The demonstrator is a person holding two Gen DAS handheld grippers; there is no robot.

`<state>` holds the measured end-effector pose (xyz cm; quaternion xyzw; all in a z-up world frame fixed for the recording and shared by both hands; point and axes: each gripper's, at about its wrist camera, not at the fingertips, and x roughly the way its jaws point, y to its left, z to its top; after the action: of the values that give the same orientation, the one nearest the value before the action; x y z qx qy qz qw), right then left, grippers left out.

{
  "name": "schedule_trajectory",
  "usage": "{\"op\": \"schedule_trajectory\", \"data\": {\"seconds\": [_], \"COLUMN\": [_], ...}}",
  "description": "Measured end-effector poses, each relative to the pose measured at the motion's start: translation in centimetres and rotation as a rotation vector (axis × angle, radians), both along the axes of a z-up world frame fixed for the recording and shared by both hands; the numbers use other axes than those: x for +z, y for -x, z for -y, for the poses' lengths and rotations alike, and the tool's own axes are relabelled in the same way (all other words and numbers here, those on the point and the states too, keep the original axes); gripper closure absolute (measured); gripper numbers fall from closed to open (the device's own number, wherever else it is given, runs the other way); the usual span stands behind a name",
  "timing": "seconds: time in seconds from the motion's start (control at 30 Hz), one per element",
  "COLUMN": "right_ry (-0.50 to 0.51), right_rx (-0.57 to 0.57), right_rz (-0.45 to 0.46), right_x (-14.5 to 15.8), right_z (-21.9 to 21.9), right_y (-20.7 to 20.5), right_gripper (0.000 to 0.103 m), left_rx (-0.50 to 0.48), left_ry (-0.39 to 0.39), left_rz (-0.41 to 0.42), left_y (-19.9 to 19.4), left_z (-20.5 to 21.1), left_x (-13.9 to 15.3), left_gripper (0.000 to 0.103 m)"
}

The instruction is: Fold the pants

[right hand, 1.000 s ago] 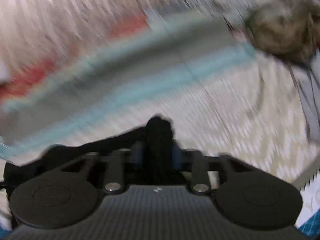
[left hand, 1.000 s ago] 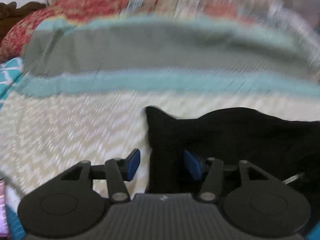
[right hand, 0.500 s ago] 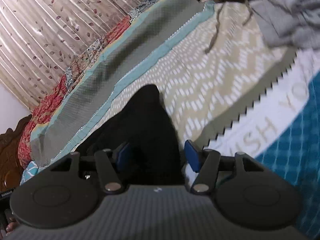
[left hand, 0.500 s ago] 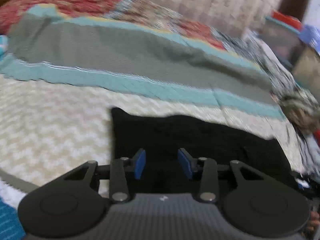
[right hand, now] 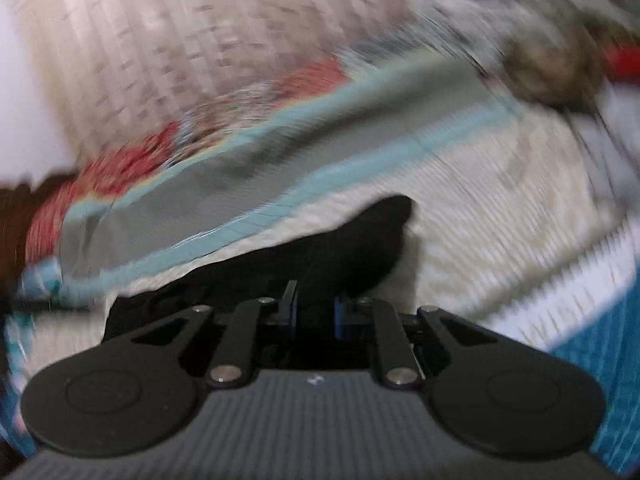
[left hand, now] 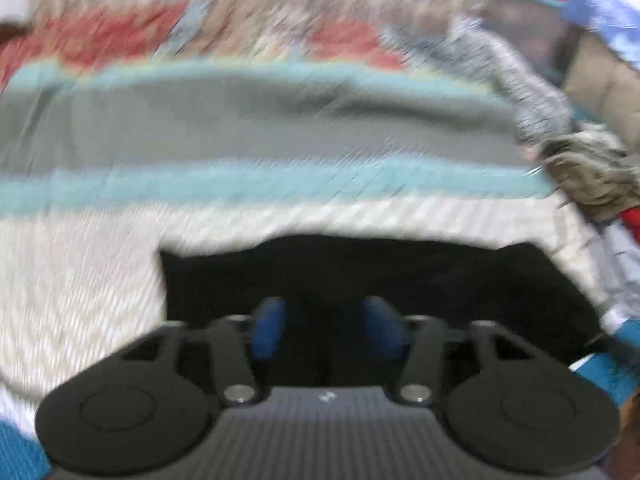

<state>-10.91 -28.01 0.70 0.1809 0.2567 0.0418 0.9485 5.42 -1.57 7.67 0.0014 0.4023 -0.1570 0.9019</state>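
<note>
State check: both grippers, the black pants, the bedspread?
left gripper: jaws opening, blue pads apart over the cloth, not pressing it.
right gripper: jaws closing on a raised fold of the pants.
black pants: partly folded, lying on the bed.
striped patterned bedspread: spread flat.

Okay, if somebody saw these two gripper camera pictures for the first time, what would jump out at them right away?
First the black pants, a dark slab on the pale zigzag bedspread just ahead of both grippers. In the right wrist view the right gripper is closing on a raised fold of them, while the left gripper is opening over the cloth. Behind runs a grey band edged in teal.
</note>
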Motion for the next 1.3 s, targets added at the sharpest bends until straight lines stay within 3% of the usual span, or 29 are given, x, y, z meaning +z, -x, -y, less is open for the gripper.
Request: {"op": "schedule_trajectory", "data": {"seconds": [0.07, 0.13, 0.2, 0.3, 0.4, 0.47, 0.5, 0.57, 0.6, 0.67, 0.73, 0.77, 0.83, 0.87, 0.97, 1.13, 1.3], "right_ry": [0.148, 0.235, 0.267, 0.337, 0.379, 0.384, 0.381, 0.373, 0.365, 0.350, 0.326, 0.323, 0.343, 0.354, 0.330, 0.257, 0.259], "right_rx": [0.052, 0.091, 0.123, 0.164, 0.187, 0.192, 0.191, 0.186, 0.188, 0.188, 0.169, 0.166, 0.147, 0.139, 0.143, 0.154, 0.269], "right_rz": [0.024, 0.035, 0.039, 0.052, 0.058, 0.061, 0.065, 0.080, 0.087, 0.092, 0.114, 0.118, 0.113, 0.092, 0.000, 0.063, 0.119], "right_x": [0.5, 0.4, 0.3, 0.0, -0.2, -0.1, 0.0, 0.2, 0.4, 0.3, 0.0, -0.4, -1.3, -1.9, -2.9, 0.2, 2.6], "right_z": [-3.1, -5.4, -6.7, -8.1, -8.5, -8.5, -8.4, -8.1, -7.9, -7.5, -6.5, -6.0, -5.4, -5.1, -4.3, -4.5, -8.6], "right_y": [-0.3, -0.5, -0.6, -0.3, -0.3, -0.5, -0.5, -0.4, -0.2, 0.3, 1.3, 1.9, 2.7, 2.7, 1.8, 1.6, 1.0], "right_gripper": [0.085, 0.085, 0.085, 0.085, 0.085, 0.085, 0.085, 0.085, 0.085, 0.078, 0.062, 0.042, 0.037, 0.039, 0.087, 0.088, 0.088], "left_rx": [-0.101, -0.195, -0.251, -0.348, -0.418, -0.466, -0.471, -0.469, -0.461, -0.438, -0.409, -0.391, -0.371, -0.360, -0.321, -0.236, -0.119], "left_ry": [-0.025, -0.104, -0.175, -0.187, -0.269, -0.366, -0.439, -0.522, -0.511, -0.423, -0.353, -0.316, -0.263, -0.242, -0.168, -0.045, 0.072], "left_rz": [-0.001, -0.036, -0.064, -0.127, -0.112, -0.082, -0.059, -0.053, -0.077, -0.083, -0.089, -0.099, -0.115, -0.122, -0.149, -0.141, -0.120], "left_y": [-0.5, -1.5, -2.3, -3.1, -2.0, -1.2, -0.7, -0.7, -1.1, -1.5, -2.0, -2.3, -2.8, -3.0, -3.9, -4.8, -4.8], "left_z": [3.6, 7.7, 11.0, 14.8, 17.8, 19.5, 20.2, 20.8, 20.6, 19.4, 18.1, 17.3, 16.0, 15.4, 13.2, 7.8, -0.9], "left_x": [1.6, 1.8, 1.2, 0.3, -0.2, -1.2, -2.0, -3.1, -3.3, -2.6, -1.6, -1.1, -0.4, -0.1, 0.5, 2.4, 4.0], "left_gripper": [0.042, 0.038, 0.037, 0.037, 0.028, 0.024, 0.027, 0.066, 0.077, 0.081, 0.083, 0.083, 0.084, 0.084, 0.084, 0.085, 0.085]}}
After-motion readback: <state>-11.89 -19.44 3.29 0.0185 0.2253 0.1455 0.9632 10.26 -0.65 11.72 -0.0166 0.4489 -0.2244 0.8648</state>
